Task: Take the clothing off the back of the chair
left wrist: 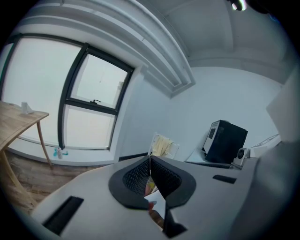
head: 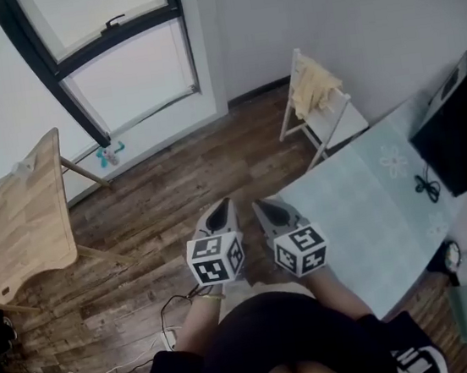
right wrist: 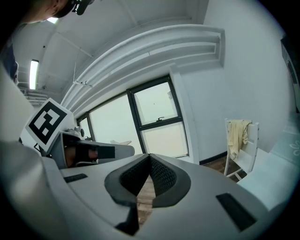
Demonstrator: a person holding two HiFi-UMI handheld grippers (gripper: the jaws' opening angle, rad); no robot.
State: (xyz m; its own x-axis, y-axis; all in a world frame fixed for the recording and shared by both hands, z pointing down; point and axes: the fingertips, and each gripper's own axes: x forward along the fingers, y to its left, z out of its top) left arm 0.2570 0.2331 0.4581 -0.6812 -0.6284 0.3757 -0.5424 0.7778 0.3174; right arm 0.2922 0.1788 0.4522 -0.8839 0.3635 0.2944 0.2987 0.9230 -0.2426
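Observation:
A pale yellow garment hangs over the back of a white chair by the far wall, well beyond both grippers. The same garment shows in the left gripper view past the shut jaws, and at the right of the right gripper view, garment draped on the chair. My left gripper and right gripper hang side by side in front of the person's body, both shut with nothing between the jaws, pointing toward the chair.
A table with a light blue cloth stands on the right, with a black box on it. A wooden table stands at left by the window. Cables lie on the wooden floor near the person's feet.

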